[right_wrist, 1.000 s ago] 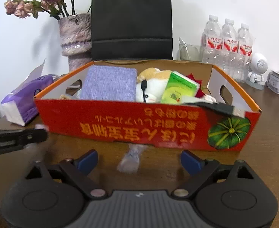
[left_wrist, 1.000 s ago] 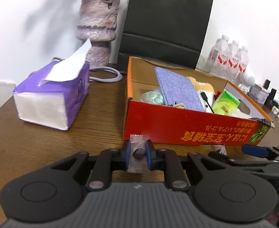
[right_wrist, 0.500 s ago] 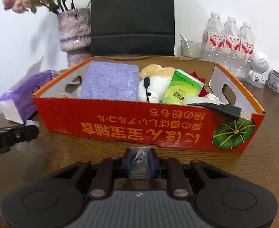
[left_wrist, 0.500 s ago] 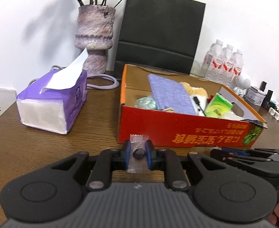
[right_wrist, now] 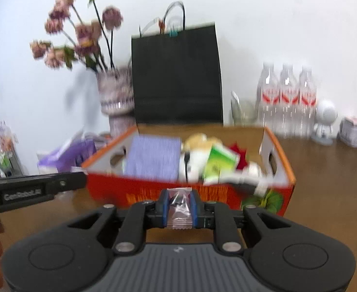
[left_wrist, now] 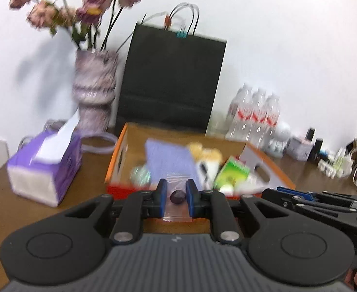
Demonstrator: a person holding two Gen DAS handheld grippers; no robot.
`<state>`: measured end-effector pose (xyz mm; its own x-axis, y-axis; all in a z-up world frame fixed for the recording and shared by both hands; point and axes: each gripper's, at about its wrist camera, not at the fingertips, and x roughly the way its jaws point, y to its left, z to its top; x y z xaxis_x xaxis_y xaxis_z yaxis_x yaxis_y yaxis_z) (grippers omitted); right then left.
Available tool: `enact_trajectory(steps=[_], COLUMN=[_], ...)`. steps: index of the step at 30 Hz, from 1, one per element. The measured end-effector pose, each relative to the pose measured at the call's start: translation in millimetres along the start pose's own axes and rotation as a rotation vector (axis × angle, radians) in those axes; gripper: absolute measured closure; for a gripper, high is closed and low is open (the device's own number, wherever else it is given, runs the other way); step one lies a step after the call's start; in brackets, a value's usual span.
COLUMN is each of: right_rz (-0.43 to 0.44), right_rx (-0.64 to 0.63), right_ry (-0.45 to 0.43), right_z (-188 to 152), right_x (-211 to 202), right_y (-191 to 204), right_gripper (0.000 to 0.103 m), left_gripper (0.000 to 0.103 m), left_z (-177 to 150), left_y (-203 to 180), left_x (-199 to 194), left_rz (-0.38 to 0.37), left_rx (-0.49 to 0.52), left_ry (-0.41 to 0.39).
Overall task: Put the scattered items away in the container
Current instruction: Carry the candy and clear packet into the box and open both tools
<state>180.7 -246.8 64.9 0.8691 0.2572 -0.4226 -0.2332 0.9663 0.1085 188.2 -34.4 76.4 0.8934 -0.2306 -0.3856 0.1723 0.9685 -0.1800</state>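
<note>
My left gripper [left_wrist: 176, 196] is shut on a clear-wrapped dark candy [left_wrist: 177, 197], held above the table just before the near wall of the red cardboard box [left_wrist: 120, 150]. My right gripper [right_wrist: 179, 206] is shut on a second clear-wrapped candy [right_wrist: 179, 205], also raised in front of the box [right_wrist: 227, 192]. The box holds a purple cloth pouch [right_wrist: 153, 158], a plush toy [right_wrist: 198, 143], a green packet [right_wrist: 218, 163] and a cable plug. The left gripper shows at the left edge of the right wrist view [right_wrist: 32, 189]; the right gripper shows at the right of the left wrist view [left_wrist: 324, 202].
A purple tissue box [left_wrist: 44, 170] sits left of the box. Behind stand a vase of dried flowers [left_wrist: 94, 92], a black paper bag [left_wrist: 171, 85], three water bottles [left_wrist: 254, 119] and small desk clutter [left_wrist: 324, 150] on the wooden table [right_wrist: 329, 194].
My right gripper closed on the candy from the table and lifted it. Both grippers have risen, so I now see down into the box from higher up.
</note>
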Motion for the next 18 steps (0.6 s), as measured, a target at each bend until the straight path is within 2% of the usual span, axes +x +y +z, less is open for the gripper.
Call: enact_trajectory(steps=[5,9,14,18], right_rz=[-0.03,-0.044,-0.06,-0.072], right_rx=[0.014,0.05,0.04,0.045], right_ry=[-0.093,-0.111,-0.067,0.001], right_z=[41,61,63,54], right_x=[7,33,75,99], right_y=[-12,-25,-39,-47], right_gripper=[0.086,0.086,0.086,0.086], left_gripper=[0.086,0.086,0.086,0.086], left_z=[28,35,30,24], left_y=[-13,-12,-5,-3], left_x=[28,65,106,119], left_rz=[0.01,0.043,0.107,0.123], left_rx=[-0.039,-0.089,-0.062,-0.029], left_ry=[-0.046,-0.038,0.006,0.034])
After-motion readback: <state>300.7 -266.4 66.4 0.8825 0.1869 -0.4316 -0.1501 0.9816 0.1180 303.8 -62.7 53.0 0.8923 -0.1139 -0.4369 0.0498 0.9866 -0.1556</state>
